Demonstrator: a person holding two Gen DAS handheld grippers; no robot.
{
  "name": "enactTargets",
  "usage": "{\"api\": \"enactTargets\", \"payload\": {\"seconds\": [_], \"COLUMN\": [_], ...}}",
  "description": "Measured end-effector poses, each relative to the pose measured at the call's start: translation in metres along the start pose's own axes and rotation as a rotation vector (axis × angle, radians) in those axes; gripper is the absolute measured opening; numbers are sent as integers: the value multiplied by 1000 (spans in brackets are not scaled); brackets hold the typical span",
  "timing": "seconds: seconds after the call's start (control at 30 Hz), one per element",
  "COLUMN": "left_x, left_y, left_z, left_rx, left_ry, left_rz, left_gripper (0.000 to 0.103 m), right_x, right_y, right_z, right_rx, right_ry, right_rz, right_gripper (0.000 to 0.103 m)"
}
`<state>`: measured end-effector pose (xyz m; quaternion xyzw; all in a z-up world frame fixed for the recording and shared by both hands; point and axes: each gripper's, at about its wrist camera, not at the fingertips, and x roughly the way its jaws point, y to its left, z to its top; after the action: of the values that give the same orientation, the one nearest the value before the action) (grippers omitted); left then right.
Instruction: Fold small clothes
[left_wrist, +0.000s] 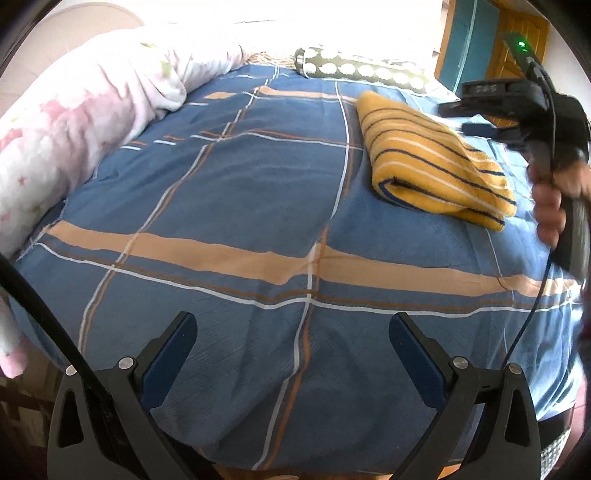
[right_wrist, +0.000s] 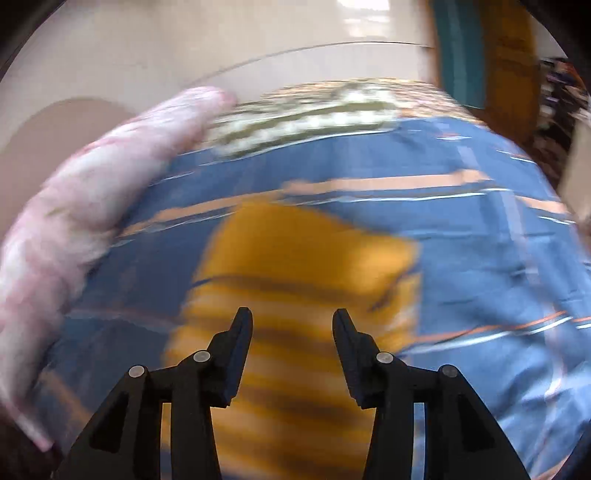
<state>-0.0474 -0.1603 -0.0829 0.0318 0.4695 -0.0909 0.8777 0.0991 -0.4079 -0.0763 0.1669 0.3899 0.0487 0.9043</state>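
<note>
A yellow garment with navy and white stripes (left_wrist: 432, 158) lies folded into a thick rectangle on the blue plaid bedsheet (left_wrist: 236, 192), at the right of the left wrist view. My left gripper (left_wrist: 291, 332) is open and empty above the near part of the bed. My right gripper (left_wrist: 452, 118) shows there at the far right, held in a hand just past the garment. In the blurred right wrist view the right gripper (right_wrist: 292, 321) is open and empty, above the near end of the garment (right_wrist: 306, 266).
A rolled pink floral quilt (left_wrist: 85, 122) runs along the bed's left side. A green pillow with white dots (left_wrist: 362, 70) lies at the head of the bed. A wooden door (left_wrist: 524, 33) and teal panel stand at the back right.
</note>
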Motion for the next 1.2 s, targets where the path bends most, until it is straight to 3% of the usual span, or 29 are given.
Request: {"api": "enactTargets", "payload": {"seconds": [0.1,0.2,0.3,0.4,0.47,0.53,0.7,0.77,0.97,1.2], "left_x": [-10,-19,-30,-40,-47,-53,-69,-73,-63,-41], "left_y": [-6,-7,-3,2,7,11,3,-10,-46,-56], "left_z": [-2,-5,-7,-8,-7,-4,14,23,18,-6], "left_rx": [9,15,18,-2,-19,-29,21,71,138,144], "left_ry": [-15,-34,-62,-101,-137,-179,-282,-308,-241,-115], "left_rz": [3,4,7,14,21,42,71,90,60,31], "left_gripper": [103,103,103,103,103,103,103,103,103,103], "right_x": [22,46,39,3,-24,-53,-96,-108,-119,-109], "right_y": [36,59,71,61,47,34,14,2,-27,-30], "right_z": [-30,-48,-48,-47,-54,-75,-129,-144,-167,-179], "right_rx": [-78,-202,-280,-208,-149,-117,-191,-172,-67,-61], "right_ry": [57,55,42,-9,-39,-66,-104,-100,-85,-67], "right_rz": [25,-105,-172,-181,-146,-149,-344,-374,-396,-397], "right_gripper": [49,53,55,55,61,63,69,70,75,75]}}
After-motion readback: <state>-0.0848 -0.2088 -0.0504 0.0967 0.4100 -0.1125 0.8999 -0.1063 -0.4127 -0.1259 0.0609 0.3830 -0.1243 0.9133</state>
